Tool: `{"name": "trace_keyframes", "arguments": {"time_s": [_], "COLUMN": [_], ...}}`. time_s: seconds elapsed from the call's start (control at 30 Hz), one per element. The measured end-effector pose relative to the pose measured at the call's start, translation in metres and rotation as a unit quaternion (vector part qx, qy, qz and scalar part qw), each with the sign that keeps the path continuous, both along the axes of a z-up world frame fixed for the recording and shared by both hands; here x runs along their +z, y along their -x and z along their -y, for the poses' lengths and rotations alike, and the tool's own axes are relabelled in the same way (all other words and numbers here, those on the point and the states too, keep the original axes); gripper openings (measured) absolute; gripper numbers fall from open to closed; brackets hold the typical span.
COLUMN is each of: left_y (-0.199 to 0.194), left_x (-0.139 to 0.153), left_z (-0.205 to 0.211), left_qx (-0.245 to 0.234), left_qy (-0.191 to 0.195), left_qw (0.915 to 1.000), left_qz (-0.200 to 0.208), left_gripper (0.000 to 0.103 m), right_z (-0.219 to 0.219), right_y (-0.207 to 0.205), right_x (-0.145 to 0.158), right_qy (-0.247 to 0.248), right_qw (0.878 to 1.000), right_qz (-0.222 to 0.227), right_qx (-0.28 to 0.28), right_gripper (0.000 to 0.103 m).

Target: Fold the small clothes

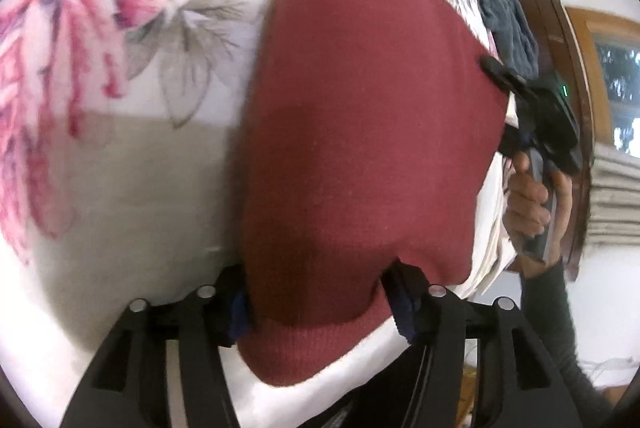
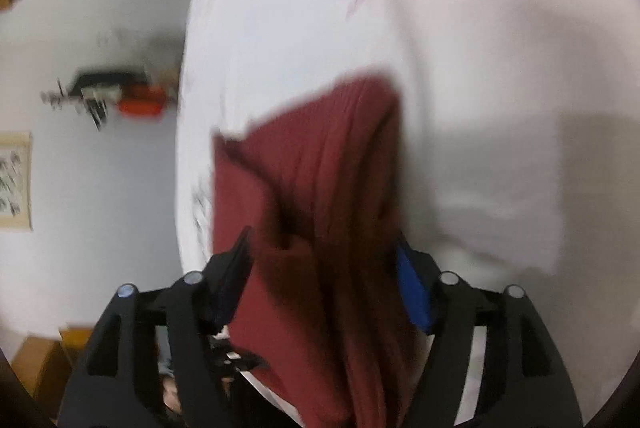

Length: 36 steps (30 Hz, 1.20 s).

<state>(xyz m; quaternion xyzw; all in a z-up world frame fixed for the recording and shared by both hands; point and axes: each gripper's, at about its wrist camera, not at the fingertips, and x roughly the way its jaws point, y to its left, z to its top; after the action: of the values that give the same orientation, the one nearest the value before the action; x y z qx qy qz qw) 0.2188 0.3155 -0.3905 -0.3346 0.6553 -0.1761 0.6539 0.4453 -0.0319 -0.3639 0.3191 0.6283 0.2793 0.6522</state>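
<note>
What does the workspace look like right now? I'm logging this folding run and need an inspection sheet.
Surface: white bedsheet with pink floral print.
Job's things: maroon knit garment, stretched between both grippers.
Clutter: blue-grey cloth pile beyond the garment.
Grippers: left gripper shut on one garment edge; right gripper shut on a bunched end, held by a hand in a dark sleeve.
Cables: nothing seen.
Surroundings: white wall, wood-framed window, wall shelf, framed picture.
</note>
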Motion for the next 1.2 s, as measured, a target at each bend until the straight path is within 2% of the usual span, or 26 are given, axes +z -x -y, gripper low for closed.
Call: {"name": "trace_keyframes", "arguments": {"time_s": [0.03,0.1,0.13,0.17,0.23,0.27,0.3,0.33,0.37,0.43,0.47,0.53,0.57,0.63,0.7,0.77,0.87,0.9,0.97,1.03,1.1,1.13,1.17,1.2], "left_y": [0.001,0.01,0.019,0.026,0.04,0.048,0.05,0.049,0.047,0.041,0.037,0.033,0.03,0.025,0.022,0.021,0.009,-0.002,-0.039,-0.076,-0.115,-0.122,-0.137,-0.144], "left_x": [0.007,0.039,0.063,0.077,0.101,0.107,0.109,0.106,0.098,0.079,0.065,0.047,0.038,0.021,0.017,0.031,0.078,0.089,0.104,0.103,0.084,0.075,0.06,0.051], "left_z": [-0.001,-0.005,-0.005,-0.004,0.005,0.013,0.023,0.033,0.047,0.066,0.075,0.085,0.089,0.094,0.1,0.099,0.078,0.069,0.041,0.019,0.011,0.011,0.017,0.022], "left_qx": [0.002,0.013,0.022,0.019,0.007,-0.003,-0.015,-0.03,-0.047,-0.067,-0.071,-0.072,-0.071,-0.075,-0.092,-0.102,-0.093,-0.081,-0.035,0.0,0.016,0.013,0.0,-0.01], "left_qy": [-0.019,-0.093,-0.138,-0.15,-0.119,-0.081,-0.058,-0.04,-0.025,-0.015,-0.015,-0.009,-0.017,-0.019,-0.018,-0.003,0.063,0.067,0.066,0.048,0.019,0.007,-0.006,-0.017], "left_qw": [0.9998,0.9935,0.9837,0.9774,0.972,0.9722,0.9726,0.9735,0.9751,0.979,0.9822,0.9863,0.9879,0.9911,0.9917,0.991,0.9844,0.9828,0.9817,0.9823,0.9879,0.99,0.9926,0.9937], "left_qz": [0.011,0.065,0.113,0.148,0.203,0.22,0.225,0.223,0.215,0.192,0.173,0.148,0.137,0.108,0.088,0.087,0.136,0.152,0.175,0.181,0.153,0.141,0.121,0.11], "left_gripper": [0.067,0.068,0.068,0.068,0.068,0.068,0.068,0.068,0.067,0.066,0.066,0.066,0.067,0.068,0.066,0.066,0.068,0.068,0.068,0.068,0.067,0.067,0.063,0.059], "right_z": [0.018,0.037,0.039,0.038,0.031,0.023,0.011,0.003,-0.003,-0.018,-0.023,-0.034,-0.037,-0.034,-0.032,-0.027,-0.008,-0.002,-0.007,-0.028,-0.047,-0.048,-0.046,-0.039], "right_y": [0.004,0.016,0.025,0.032,0.046,0.05,0.051,0.051,0.052,0.052,0.054,0.056,0.055,0.046,0.043,0.045,0.052,0.053,0.047,0.045,0.035,0.032,0.03,0.027], "right_x": [0.012,0.034,0.04,0.046,0.049,0.046,0.044,0.041,0.036,0.025,0.028,0.048,0.048,0.026,0.007,0.013,0.042,0.052,0.059,0.054,0.032,0.022,0.011,0.003], "right_qy": [0.0,-0.01,-0.014,-0.012,0.005,0.011,0.017,0.024,0.026,0.051,0.067,0.097,0.127,0.153,0.16,0.142,0.13,0.118,0.096,0.107,0.139,0.168,0.178,0.166], "right_qw": [1.0,0.999,0.999,0.998,0.998,0.998,0.998,0.998,0.998,0.997,0.996,0.988,0.983,0.982,0.983,0.985,0.985,0.985,0.987,0.984,0.98,0.975,0.973,0.978], "right_qz": [0.013,0.041,0.047,0.052,0.061,0.059,0.058,0.054,0.048,0.036,0.047,0.107,0.126,0.104,0.083,0.082,0.115,0.123,0.124,0.125,0.109,0.111,0.106,0.091], "right_qx": [-0.021,-0.03,-0.023,-0.016,0.0,0.011,0.016,0.02,0.023,0.036,0.041,0.051,0.051,0.047,0.046,0.048,0.013,0.007,0.025,0.067,0.092,0.096,0.099,0.089], "right_gripper": [0.066,0.055,0.053,0.052,0.05,0.045,0.042,0.041,0.032,0.008,0.008,0.007,0.007,0.007,0.009,0.016,0.016,0.016,0.016,0.016,0.008,0.0,0.0,0.0]}}
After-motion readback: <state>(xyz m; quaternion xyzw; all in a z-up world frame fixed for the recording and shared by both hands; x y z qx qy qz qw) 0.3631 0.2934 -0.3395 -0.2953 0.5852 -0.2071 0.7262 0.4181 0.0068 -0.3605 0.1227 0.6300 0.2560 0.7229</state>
